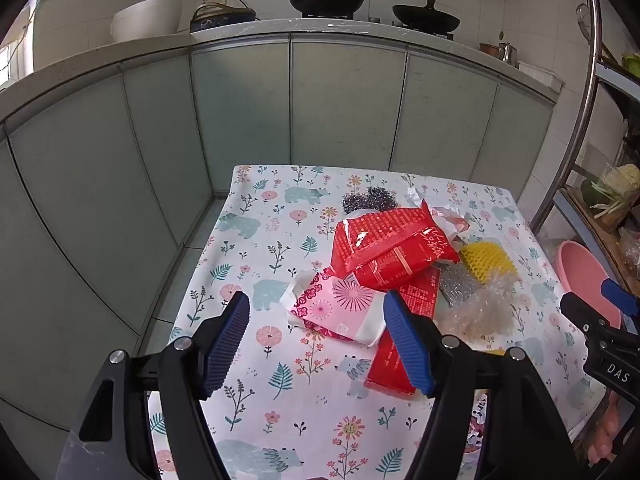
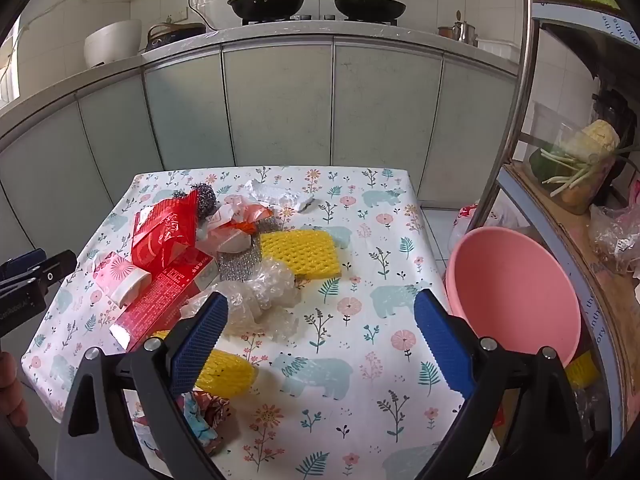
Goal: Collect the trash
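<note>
Lying heaped on the floral tablecloth [image 1: 256,248], the trash is seen right of centre in the left wrist view: a red foil bag [image 1: 388,246] rests on top of a pink flowered wrapper [image 1: 340,304] and a flat red box [image 1: 404,336], with a yellow foam net [image 1: 488,260], a silver scouring pad [image 1: 460,284] and crumpled bubble wrap [image 1: 480,308] just beside them to the right, and a dark steel-wool ball [image 1: 372,200] behind. In the right wrist view a second yellow foam net [image 2: 228,372] is found near the lower left, partly hidden behind the near finger. The left gripper [image 1: 316,340] is held above the near side of the pile with its jaws spread wide and nothing pinched between them. The right gripper [image 2: 320,344] is likewise spread to its full width over bare cloth, gripping nothing. A pink basin [image 2: 516,292] is seen off the table's right edge, beside a metal rack [image 2: 516,96]. Two black woks [image 2: 266,2] are set on the counter at the top of the frame.
</note>
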